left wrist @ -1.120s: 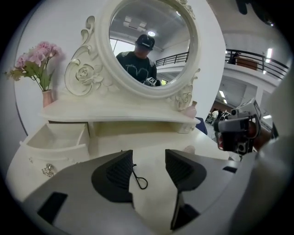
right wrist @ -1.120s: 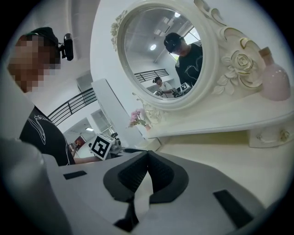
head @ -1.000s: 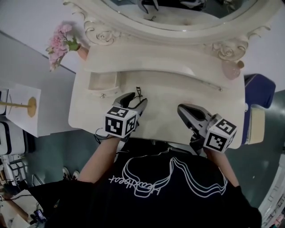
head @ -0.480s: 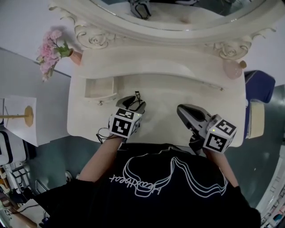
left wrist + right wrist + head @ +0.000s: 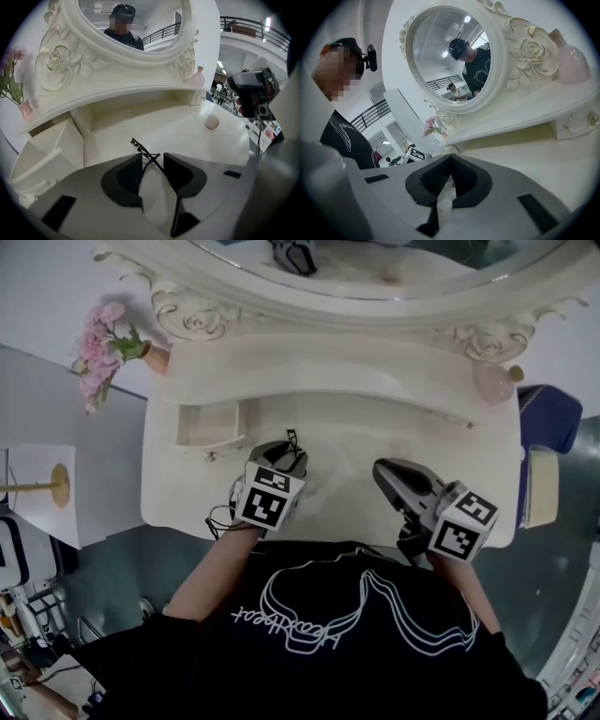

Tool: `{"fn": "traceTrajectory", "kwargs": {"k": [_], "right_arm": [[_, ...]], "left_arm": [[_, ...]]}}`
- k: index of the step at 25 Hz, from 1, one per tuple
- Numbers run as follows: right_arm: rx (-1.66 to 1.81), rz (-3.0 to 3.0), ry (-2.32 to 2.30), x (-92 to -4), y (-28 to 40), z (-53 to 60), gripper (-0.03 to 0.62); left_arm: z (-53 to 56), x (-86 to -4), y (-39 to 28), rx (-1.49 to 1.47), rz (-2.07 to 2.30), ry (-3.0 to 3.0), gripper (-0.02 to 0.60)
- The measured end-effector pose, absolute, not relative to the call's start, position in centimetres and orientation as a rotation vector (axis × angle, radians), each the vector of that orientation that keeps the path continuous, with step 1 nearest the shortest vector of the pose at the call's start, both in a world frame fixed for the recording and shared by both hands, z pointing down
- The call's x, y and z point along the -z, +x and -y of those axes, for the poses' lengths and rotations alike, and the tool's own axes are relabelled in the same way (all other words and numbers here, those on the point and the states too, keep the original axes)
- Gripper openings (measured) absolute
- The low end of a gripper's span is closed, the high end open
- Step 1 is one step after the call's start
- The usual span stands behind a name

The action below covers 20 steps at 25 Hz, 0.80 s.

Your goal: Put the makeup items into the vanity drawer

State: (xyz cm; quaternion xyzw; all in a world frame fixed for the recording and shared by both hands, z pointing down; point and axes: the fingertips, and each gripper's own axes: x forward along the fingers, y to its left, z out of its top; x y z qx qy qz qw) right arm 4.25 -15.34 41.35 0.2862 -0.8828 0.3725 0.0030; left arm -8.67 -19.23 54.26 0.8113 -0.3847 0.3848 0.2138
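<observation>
Left tool [image 5: 152,157] tipped down over the table [image 5: 366,442]. Its jaws are part way apart and have just been closing, one either side of a thin black eyelash curler [image 5: 146,151] on the table top. Firm grip not evident. Open drawer [image 5: 211,423] just left, farther back. Right tool [image 5: 450,157] near right, jaws together, empty. Pink sponge [image 5: 212,122] far right.
</observation>
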Motion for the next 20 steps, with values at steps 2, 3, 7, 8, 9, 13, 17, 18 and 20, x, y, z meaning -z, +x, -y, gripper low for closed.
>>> {"fn": "traceTrajectory", "kwargs": {"k": [2,3,7,8,9,13,17,18,20], "right_arm": [[-1.178,2.766,0.896,-41.6,4.3,15.3,0.003],[-1.183,2.765,0.896,-41.7,4.4,15.2,0.003],[-1.199,2.769,0.894,-41.8,4.7,14.9,0.003],[-1.2,2.771,0.893,-41.8,4.8,14.7,0.003],[-1.199,2.773,0.892,-41.8,4.9,14.6,0.003],[-1.2,2.774,0.898,-41.7,5.5,14.0,0.003],[-1.194,2.785,0.897,-41.3,6.2,13.4,0.003],[-1.191,2.788,0.895,-41.2,6.4,13.3,0.003],[-1.188,2.792,0.89,-41.1,6.6,12.9,0.003]], "left_arm": [[19.2,-54.3,-8.6,-1.066,1.07,2.245,0.14],[19.2,-54.3,-8.6,-1.066,1.071,2.243,0.137],[19.0,-54.2,-8.3,-1.084,1.063,2.249,0.124],[18.9,-54.2,-8.1,-1.093,1.059,2.253,0.123],[18.8,-54.2,-8.0,-1.103,1.058,2.257,0.12],[18.4,-54.0,-7.6,-1.115,1.065,2.259,0.115],[18.2,-53.4,-7.2,-1.115,1.084,2.276,0.114],[18.2,-53.2,-7.1,-1.113,1.091,2.282,0.114],[17.8,-52.9,-7.0,-1.103,1.106,2.274,0.114]]}}
